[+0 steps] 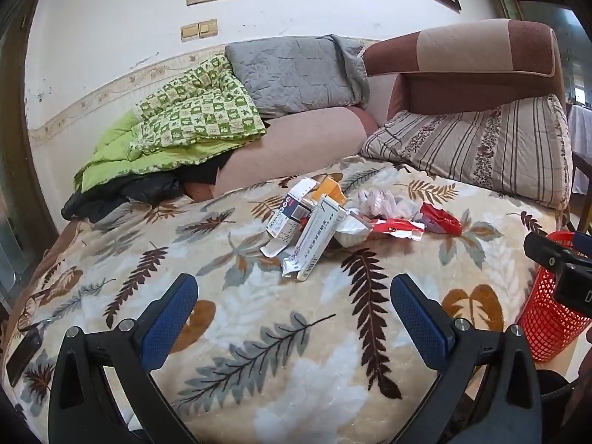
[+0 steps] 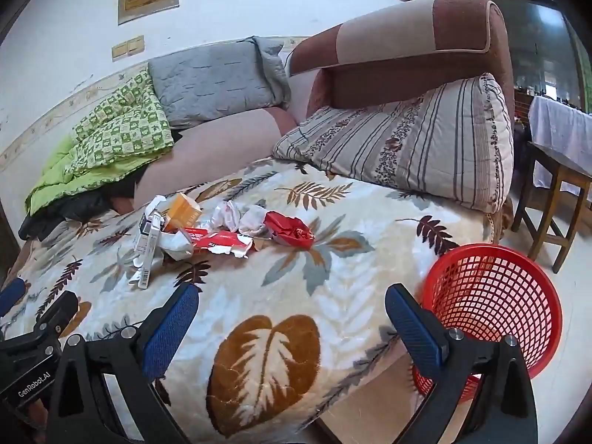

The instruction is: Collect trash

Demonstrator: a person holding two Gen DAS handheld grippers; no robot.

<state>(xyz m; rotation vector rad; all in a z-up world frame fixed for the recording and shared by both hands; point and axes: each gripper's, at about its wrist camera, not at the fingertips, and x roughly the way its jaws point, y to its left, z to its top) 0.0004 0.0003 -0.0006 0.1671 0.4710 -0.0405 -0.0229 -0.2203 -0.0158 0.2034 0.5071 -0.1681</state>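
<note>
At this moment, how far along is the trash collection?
Nothing looks done: the red basket appears empty. Nothing is in hand; the left gripper and right gripper are both open and empty. All remains: the trash pile lies on the leaf-print blanket.

The blanket is cream with brown, grey and orange leaves. On it lie white boxes, an orange box, white tissue and red wrappers. Beside the blanket stands a red mesh basket. Behind it are a beige pillow with dark stripes, a grey quilt and a green checked quilt.
</note>
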